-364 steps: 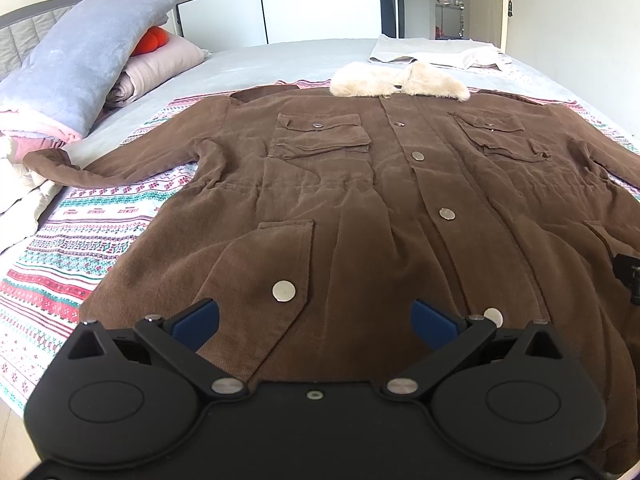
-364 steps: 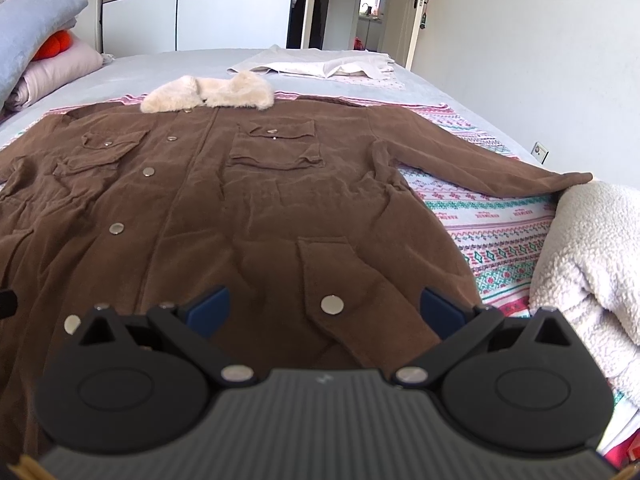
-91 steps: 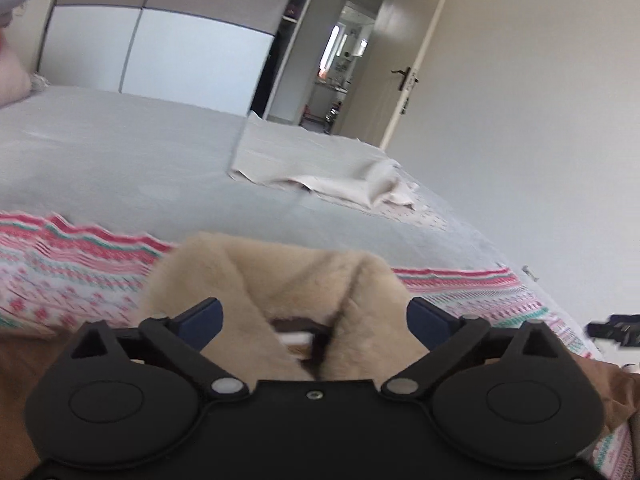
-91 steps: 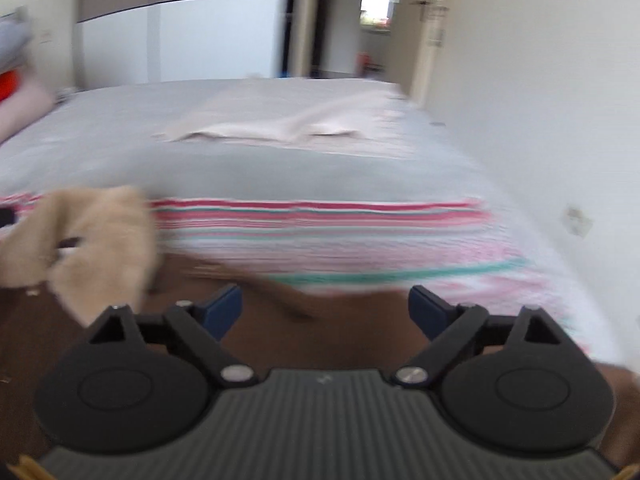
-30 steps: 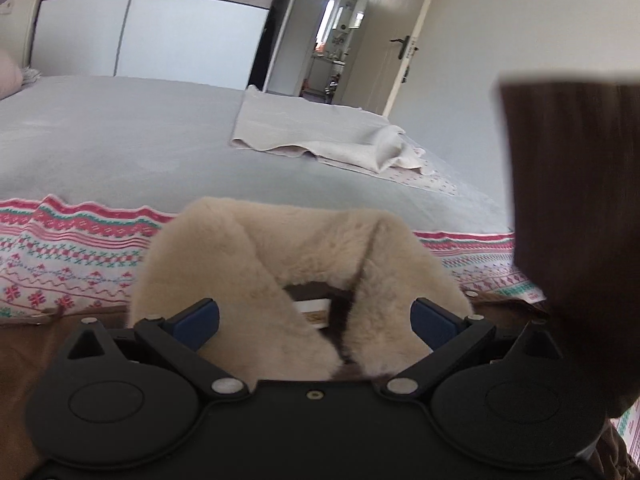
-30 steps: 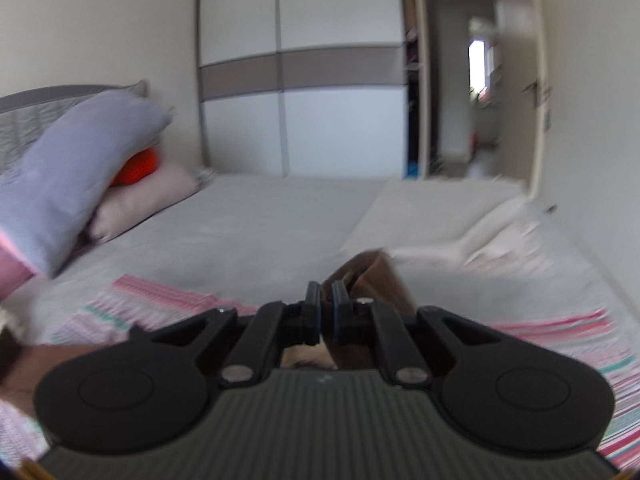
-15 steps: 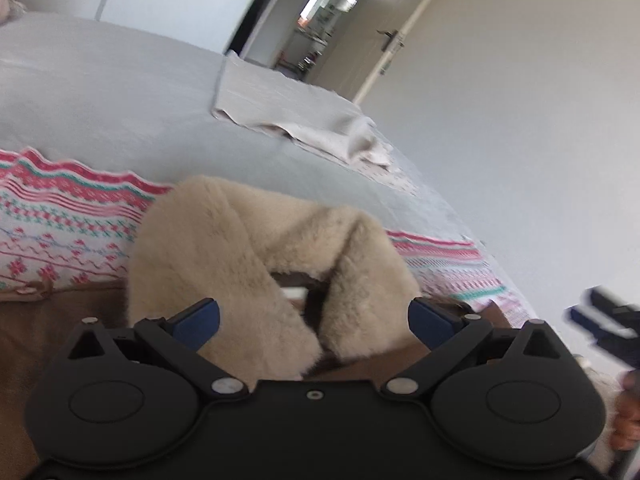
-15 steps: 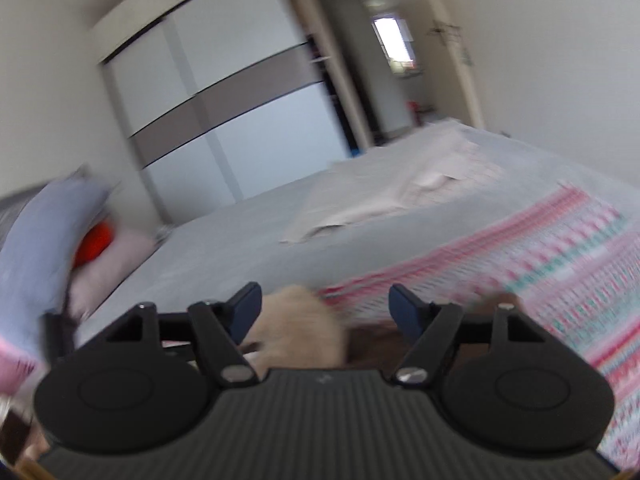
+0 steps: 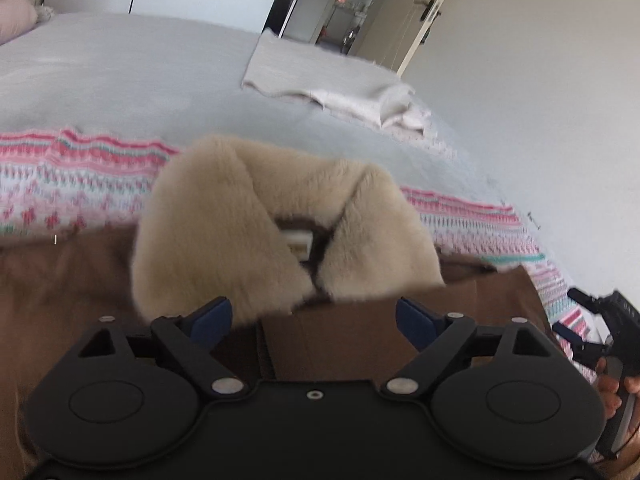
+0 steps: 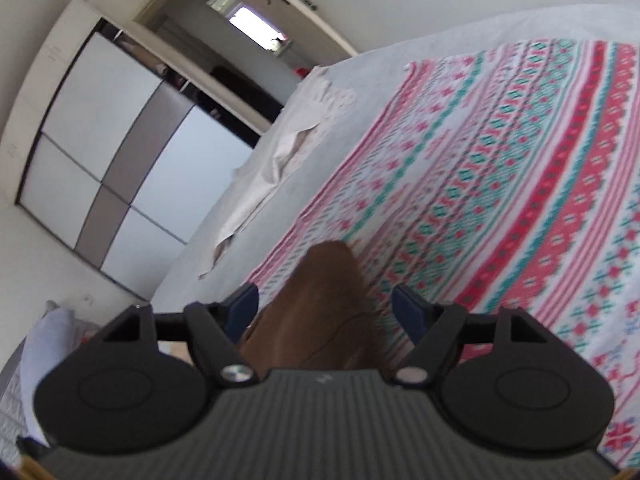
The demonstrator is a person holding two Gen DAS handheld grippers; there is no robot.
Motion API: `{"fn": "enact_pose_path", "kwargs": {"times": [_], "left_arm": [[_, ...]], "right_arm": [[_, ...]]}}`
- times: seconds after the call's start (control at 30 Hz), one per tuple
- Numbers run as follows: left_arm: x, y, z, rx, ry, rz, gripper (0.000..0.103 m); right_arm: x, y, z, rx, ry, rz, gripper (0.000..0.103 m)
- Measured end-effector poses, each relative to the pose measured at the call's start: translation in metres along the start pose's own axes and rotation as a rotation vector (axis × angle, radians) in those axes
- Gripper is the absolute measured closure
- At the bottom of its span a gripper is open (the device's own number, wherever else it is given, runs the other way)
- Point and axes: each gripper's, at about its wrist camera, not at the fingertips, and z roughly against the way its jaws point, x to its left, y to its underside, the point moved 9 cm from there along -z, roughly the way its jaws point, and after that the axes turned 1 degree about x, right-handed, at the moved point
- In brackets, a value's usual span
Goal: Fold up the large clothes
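Left gripper [image 9: 314, 316]: fingers spread wide, clamped on nothing. Between the blue pads [image 9: 211, 318] lies a flat fold of the brown coat [image 9: 348, 344], running under the gripper body. Just beyond the fingertips sits the cream fur collar [image 9: 224, 240], its two lapels meeting on the centre line with a white label showing in the gap. Past the collar lies the patterned blanket [image 9: 72, 184], then the grey bedspread [image 9: 120, 76], with a pale folded cloth [image 9: 332, 84] near the far edge. To the right of the right finger, at the frame edge, the right gripper [image 9: 600, 320] is visible in a hand.

Right gripper [image 10: 324, 312]: fingers apart, not gripping. A brown coat part [image 10: 320, 308] rises between the pads; contact cannot be determined. Beyond and to the right of the fingers lies the patterned blanket [image 10: 500, 184]; farther off, the pale cloth [image 10: 288, 148] and the wardrobe [image 10: 112, 140].
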Motion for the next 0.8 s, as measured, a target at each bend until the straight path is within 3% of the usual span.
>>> {"fn": "enact_pose_path", "kwargs": {"times": [0.1, 0.17, 0.23, 0.27, 0.3, 0.33, 0.37, 0.53, 0.63, 0.7, 0.8], "left_arm": [[-0.005, 0.030, -0.009, 0.066, -0.036, 0.014, 0.023], [0.002, 0.046, -0.016, 0.066, -0.112, 0.014, 0.031], [0.005, 0.053, -0.019, 0.015, -0.148, 0.015, 0.034], [0.003, 0.053, -0.017, -0.024, -0.161, 0.008, 0.051], [-0.002, 0.053, -0.017, -0.055, -0.157, -0.003, 0.061], [-0.006, 0.051, -0.015, -0.088, -0.171, -0.011, 0.082], [-0.011, 0.049, -0.011, -0.115, -0.174, -0.019, 0.091], [-0.019, 0.041, 0.028, -0.301, -0.172, 0.048, 0.094], [-0.012, 0.043, 0.029, -0.381, -0.248, 0.039, 0.094], [-0.013, 0.044, 0.023, -0.409, -0.313, -0.047, 0.094], [-0.002, 0.043, 0.012, -0.374, -0.281, -0.001, 0.094]], "right_arm": [[-0.003, 0.001, 0.001, 0.022, -0.028, -0.036, 0.029], [-0.001, 0.004, 0.001, 0.039, -0.058, -0.040, 0.028], [0.002, 0.006, 0.001, 0.054, -0.063, -0.023, 0.026], [0.003, 0.006, 0.000, 0.059, -0.058, -0.010, 0.025], [0.003, 0.006, -0.001, 0.062, -0.048, 0.003, 0.023], [0.003, 0.006, -0.002, 0.064, -0.036, 0.016, 0.023], [0.002, 0.005, -0.003, 0.064, -0.023, 0.029, 0.023], [-0.008, 0.004, -0.007, 0.075, 0.014, 0.043, 0.023], [-0.009, 0.006, -0.009, 0.108, 0.006, 0.054, 0.023], [-0.005, 0.007, -0.006, 0.129, 0.008, 0.094, 0.023], [0.006, 0.005, 0.003, 0.115, 0.034, 0.187, 0.020]]}}
